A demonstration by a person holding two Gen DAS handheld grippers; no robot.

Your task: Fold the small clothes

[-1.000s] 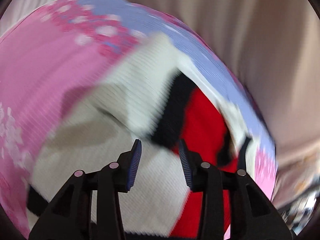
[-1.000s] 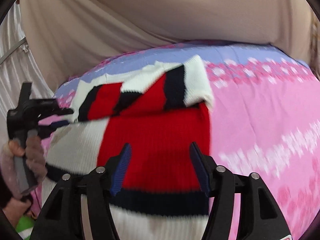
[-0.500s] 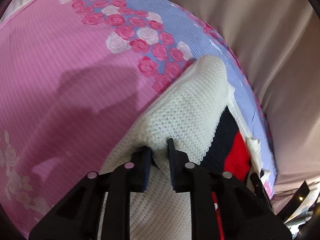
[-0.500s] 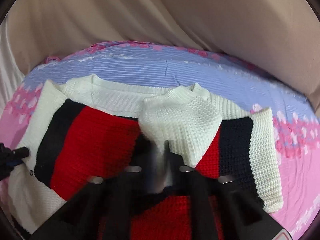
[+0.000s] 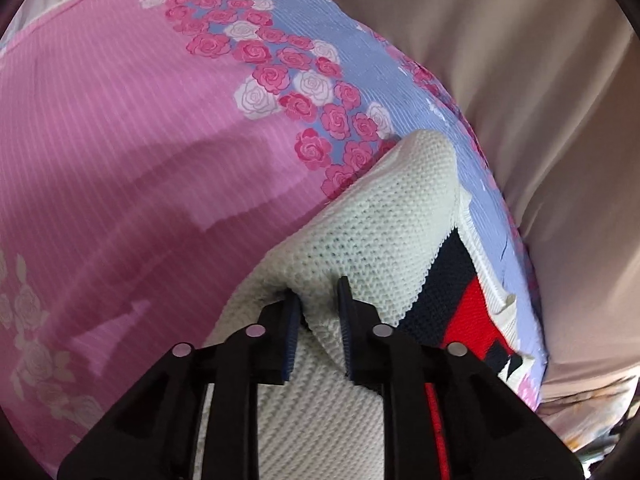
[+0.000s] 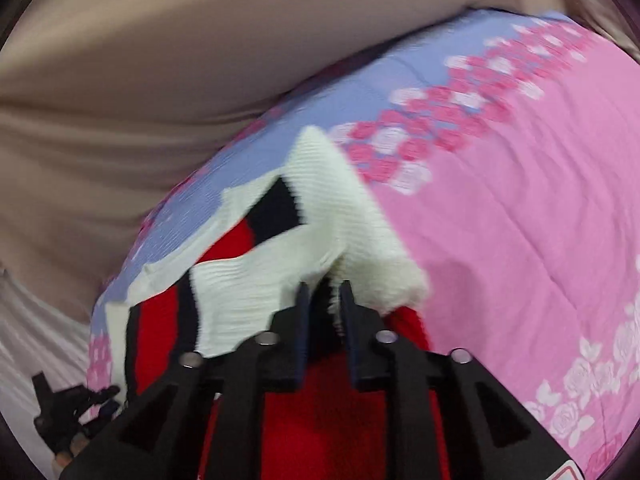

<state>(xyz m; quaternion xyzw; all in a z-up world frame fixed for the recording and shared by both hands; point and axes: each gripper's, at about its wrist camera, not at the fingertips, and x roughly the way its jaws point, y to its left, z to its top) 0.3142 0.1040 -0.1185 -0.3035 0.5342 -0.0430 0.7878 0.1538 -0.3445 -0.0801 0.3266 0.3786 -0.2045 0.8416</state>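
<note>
A small knit sweater (image 5: 372, 236) in white, red and navy lies on a pink and lilac floral bedspread (image 5: 120, 140). My left gripper (image 5: 318, 300) is shut on a raised fold of its white knit. In the right wrist view the sweater (image 6: 320, 216) shows a white sleeve folded over the red body. My right gripper (image 6: 323, 294) is shut on the white knit at that fold, lifting it slightly. The left gripper (image 6: 76, 404) also shows at the lower left edge of the right wrist view.
A beige curtain (image 5: 540, 80) hangs close behind the bed's far edge and also shows in the right wrist view (image 6: 160, 80). Pink bedspread (image 6: 520, 220) spreads to the right of the sweater. Clutter (image 5: 592, 416) sits beyond the bed at lower right.
Both grippers went from open above the sweater to shut on its white knit. The right gripper has since swung, with the sleeve fold pulled along; the left stays pinched on its fold.
</note>
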